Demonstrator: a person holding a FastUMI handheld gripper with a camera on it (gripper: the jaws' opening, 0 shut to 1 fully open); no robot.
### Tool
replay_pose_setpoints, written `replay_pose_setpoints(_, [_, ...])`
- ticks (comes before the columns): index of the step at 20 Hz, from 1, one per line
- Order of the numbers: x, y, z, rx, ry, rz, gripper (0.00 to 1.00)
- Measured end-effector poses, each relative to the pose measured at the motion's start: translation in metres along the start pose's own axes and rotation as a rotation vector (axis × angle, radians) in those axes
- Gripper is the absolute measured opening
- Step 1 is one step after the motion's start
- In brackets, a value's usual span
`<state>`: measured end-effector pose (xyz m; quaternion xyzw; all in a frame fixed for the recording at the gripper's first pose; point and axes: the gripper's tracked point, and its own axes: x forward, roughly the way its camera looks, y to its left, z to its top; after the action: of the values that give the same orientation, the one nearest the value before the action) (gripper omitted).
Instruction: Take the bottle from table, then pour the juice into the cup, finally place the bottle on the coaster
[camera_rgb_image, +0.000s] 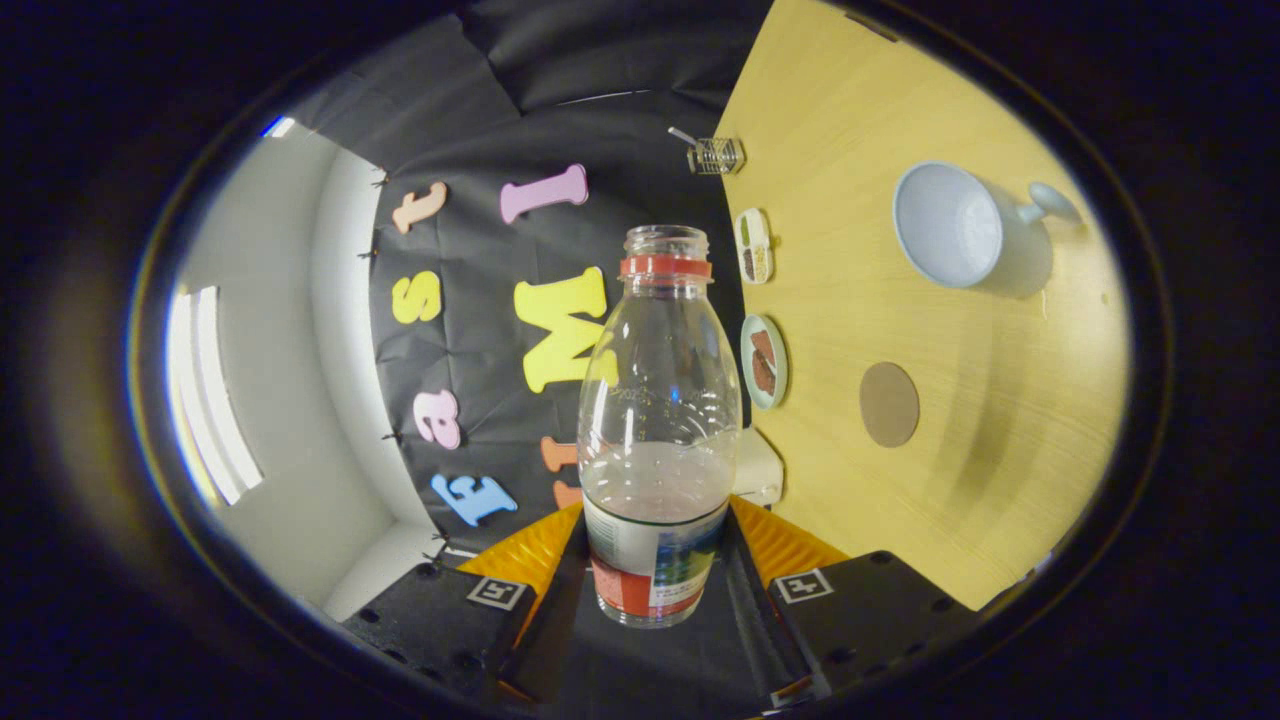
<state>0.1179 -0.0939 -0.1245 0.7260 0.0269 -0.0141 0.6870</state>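
Gripper (655, 560) has the bottle (658, 430) clamped between its two fingers, both pressing on the labelled lower part, so the pick-up part looks done. The whole view is rolled hard to one side, with the table (1000, 480) standing up like a wall off to the right of the fingers, so the bottle is lifted clear of it and being tipped sideways. Cap is off, the red neck ring sits just under the open mouth, and the clear liquid still fills roughly the bottom third of the bottle.

Further out, beyond and to the right of the fingers, the cup (950, 225) stands on the table with its handle pointing away, and as far as I can tell it's empty inside. The bottle mouth is well apart from it, so I'd say the pour hasn't started yet. The round coaster (889, 404) lies bare on the table, nearer the gripper than the cup.

So, my read: step one done, pouring and parking the bottle on the coaster both still to go.
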Motion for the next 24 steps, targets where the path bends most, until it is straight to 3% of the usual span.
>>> replay_pose_setpoints(7, [-0.011, -0.028, -0.024, -0.347, 0.067, -0.065, 0.75])
replay_pose_setpoints(18, [-0.032, -0.033, -0.019, -1.2, 0.093, -0.264, 0.76])
replay_pose_setpoints(24, [-0.028, -0.036, -0.005, -1.365, 0.051, -0.32, 0.76])
